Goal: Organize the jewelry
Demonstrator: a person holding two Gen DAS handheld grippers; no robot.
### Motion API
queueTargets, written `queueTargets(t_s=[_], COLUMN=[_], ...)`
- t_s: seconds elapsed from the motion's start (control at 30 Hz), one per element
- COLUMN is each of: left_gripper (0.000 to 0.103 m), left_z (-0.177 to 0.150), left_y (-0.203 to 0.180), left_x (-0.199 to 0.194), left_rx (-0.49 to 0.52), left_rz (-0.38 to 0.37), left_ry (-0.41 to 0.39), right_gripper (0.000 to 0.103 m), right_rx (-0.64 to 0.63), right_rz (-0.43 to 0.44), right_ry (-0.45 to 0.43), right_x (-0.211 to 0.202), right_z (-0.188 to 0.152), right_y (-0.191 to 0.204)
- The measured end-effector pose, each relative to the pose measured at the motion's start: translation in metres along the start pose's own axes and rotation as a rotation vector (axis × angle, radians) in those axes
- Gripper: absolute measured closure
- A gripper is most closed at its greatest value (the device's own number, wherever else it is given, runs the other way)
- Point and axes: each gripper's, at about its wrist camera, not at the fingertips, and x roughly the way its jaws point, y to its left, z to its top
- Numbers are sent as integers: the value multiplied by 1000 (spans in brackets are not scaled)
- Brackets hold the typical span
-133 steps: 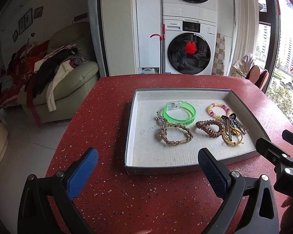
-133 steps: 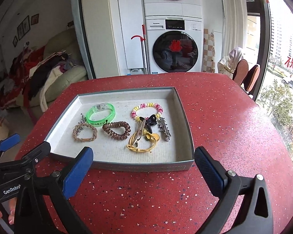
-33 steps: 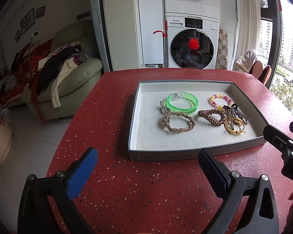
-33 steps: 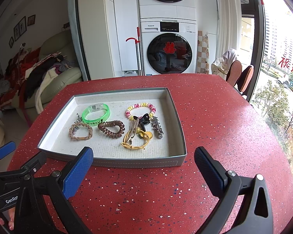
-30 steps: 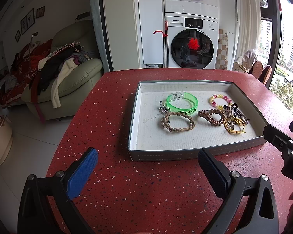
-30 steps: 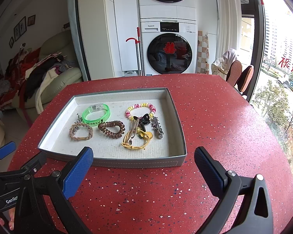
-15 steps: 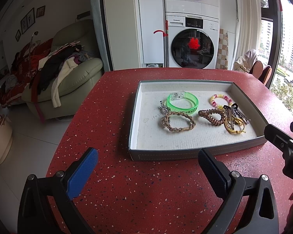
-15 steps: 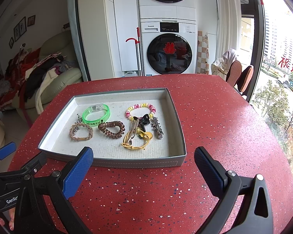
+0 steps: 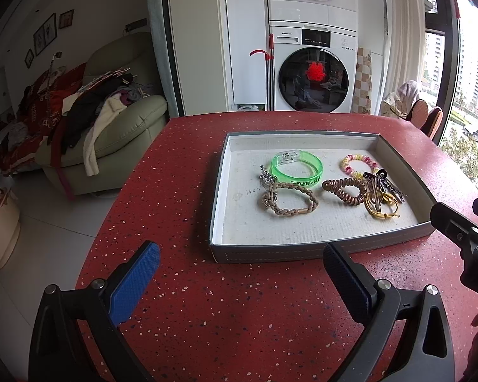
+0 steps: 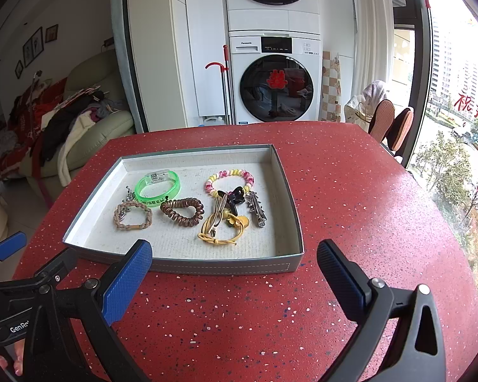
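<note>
A shallow grey tray (image 9: 271, 253) (image 10: 229, 267) with a white lining sits on the red speckled table. In it lie a green translucent bangle (image 9: 296, 170) (image 10: 157, 187), a braided tan bracelet (image 9: 290, 202) (image 10: 133, 215), a brown coil hair tie (image 9: 344, 190) (image 10: 182, 211), a pink and yellow beaded bracelet (image 9: 357, 163) (image 10: 229, 180), a yellow cord bracelet (image 10: 220, 232), a black clip (image 10: 234, 199) and a silver hair clip (image 10: 256, 211). My left gripper (image 9: 239, 281) and my right gripper (image 10: 234, 273) both stand open and empty, just short of the tray's near wall.
The red table (image 10: 350, 197) has bare surface around the tray; its edge curves away on the right. Behind it stand stacked washing machines (image 10: 274, 89). A sofa piled with clothes (image 9: 105, 127) is at the left, chairs (image 10: 388, 124) by the window at the right.
Both grippers have drawn back and risen slightly since the oldest frames, so the tray looks a bit farther away. Over the last second nothing has visibly moved.
</note>
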Motion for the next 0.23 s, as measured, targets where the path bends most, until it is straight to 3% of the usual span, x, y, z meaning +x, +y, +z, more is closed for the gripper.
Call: queueTargets(t_s=[0.23], left_gripper=[0], left_z=[1], left_y=[0], left_x=[-1], left_rx=[2], left_rz=[-5], left_ry=[1], right_gripper=[0], right_rx=[0], right_rz=[0], right_ry=[1], right_x=[0], right_z=[0], right_y=[0])
